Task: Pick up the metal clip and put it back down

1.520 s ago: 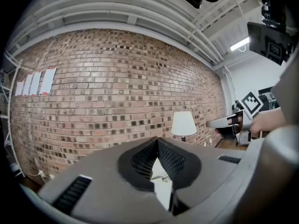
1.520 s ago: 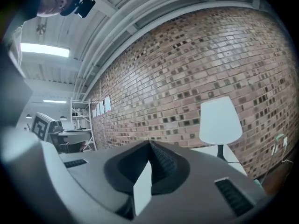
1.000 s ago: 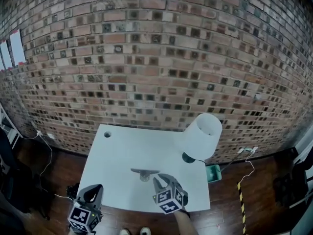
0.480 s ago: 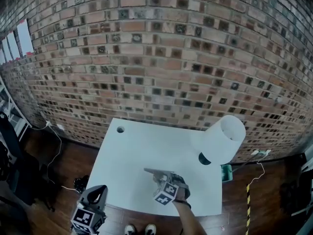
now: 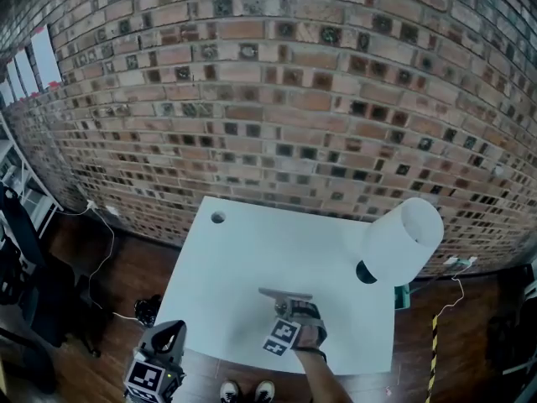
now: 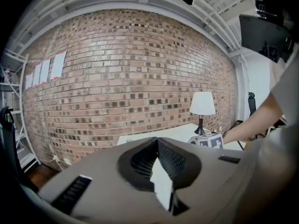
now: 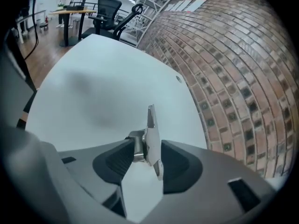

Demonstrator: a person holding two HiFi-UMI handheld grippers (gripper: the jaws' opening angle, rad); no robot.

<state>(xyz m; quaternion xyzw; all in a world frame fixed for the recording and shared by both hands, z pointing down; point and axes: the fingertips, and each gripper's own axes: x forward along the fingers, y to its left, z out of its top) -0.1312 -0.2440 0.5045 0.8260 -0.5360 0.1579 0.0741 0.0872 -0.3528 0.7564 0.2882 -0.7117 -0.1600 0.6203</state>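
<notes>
— Right gripper (image 7: 147, 148) jaws?
— Just opened wide, standing either side of the metal clip (image 7: 151, 125) without squeezing; the hand tilts steeply downward.
— The clip?
— Silvery flat plate on a stubby barrel, resting on the white table (image 7: 103, 92).
— Left gripper (image 6: 157, 141)?
— Tips together, empty.

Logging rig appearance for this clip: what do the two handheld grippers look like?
Both the left gripper and the right gripper are grey plastic shells with two black ribbed pads in a rounded recess. Each carries a white cube with black square markers. No cables show.
</notes>
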